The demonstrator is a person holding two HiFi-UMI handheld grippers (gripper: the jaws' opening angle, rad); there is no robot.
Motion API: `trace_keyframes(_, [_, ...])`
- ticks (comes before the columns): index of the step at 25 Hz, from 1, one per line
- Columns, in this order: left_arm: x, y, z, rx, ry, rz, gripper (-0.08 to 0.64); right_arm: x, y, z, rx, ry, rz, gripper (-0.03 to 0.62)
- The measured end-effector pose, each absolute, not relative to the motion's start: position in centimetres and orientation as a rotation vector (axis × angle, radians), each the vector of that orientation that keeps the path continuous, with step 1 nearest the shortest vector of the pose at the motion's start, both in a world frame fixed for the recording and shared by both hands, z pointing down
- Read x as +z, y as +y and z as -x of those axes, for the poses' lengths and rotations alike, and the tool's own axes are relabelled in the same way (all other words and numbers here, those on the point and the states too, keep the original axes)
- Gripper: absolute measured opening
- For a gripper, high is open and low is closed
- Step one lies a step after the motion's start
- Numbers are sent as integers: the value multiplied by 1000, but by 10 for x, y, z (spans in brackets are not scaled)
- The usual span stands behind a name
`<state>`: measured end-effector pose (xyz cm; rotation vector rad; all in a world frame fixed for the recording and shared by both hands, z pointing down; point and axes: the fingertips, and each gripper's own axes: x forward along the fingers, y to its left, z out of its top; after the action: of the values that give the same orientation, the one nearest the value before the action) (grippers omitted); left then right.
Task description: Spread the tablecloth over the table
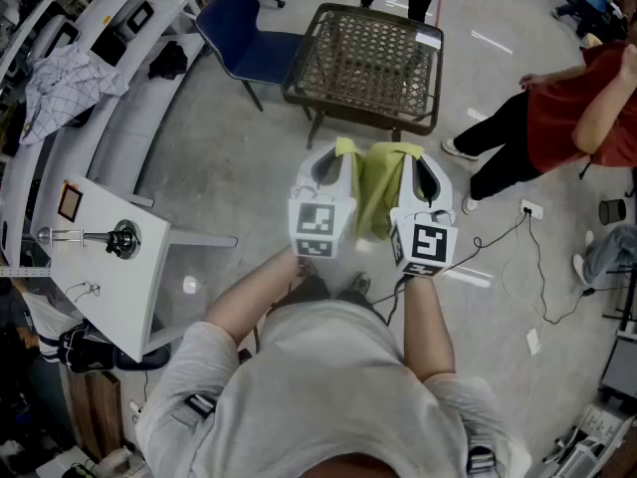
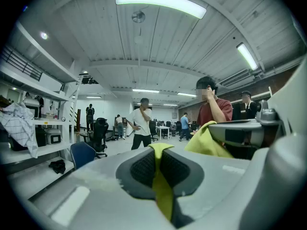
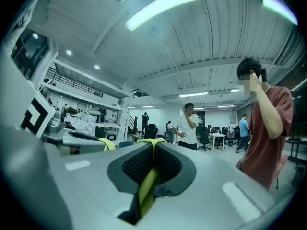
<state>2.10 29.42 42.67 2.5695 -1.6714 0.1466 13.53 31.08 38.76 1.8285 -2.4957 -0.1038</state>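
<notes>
A yellow-green tablecloth (image 1: 376, 192) hangs bunched between my two grippers, held up in front of the person's chest. My left gripper (image 1: 341, 149) is shut on one edge of it; the cloth (image 2: 160, 176) shows pinched between its dark pads (image 2: 144, 169). My right gripper (image 1: 408, 152) is shut on another edge, with the cloth (image 3: 148, 183) squeezed between its pads (image 3: 136, 164). Both grippers point about level, side by side. The table (image 1: 366, 63), a dark woven wicker one, stands on the floor just beyond them, with nothing on it but a small white slip at its far right corner.
A blue chair (image 1: 244, 38) stands left of the wicker table. A white table (image 1: 105, 262) with a metal stand is at the left, shelving with a checked cloth (image 1: 65, 83) behind it. A person in red (image 1: 567, 118) stands at the right, cables on the floor nearby.
</notes>
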Motion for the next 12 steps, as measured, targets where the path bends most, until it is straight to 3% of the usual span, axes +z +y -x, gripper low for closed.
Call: trace_keyframes(12, [432,285,18,146,-1707,-2523,26,392,294,-98,-80,-2515,-1786,12])
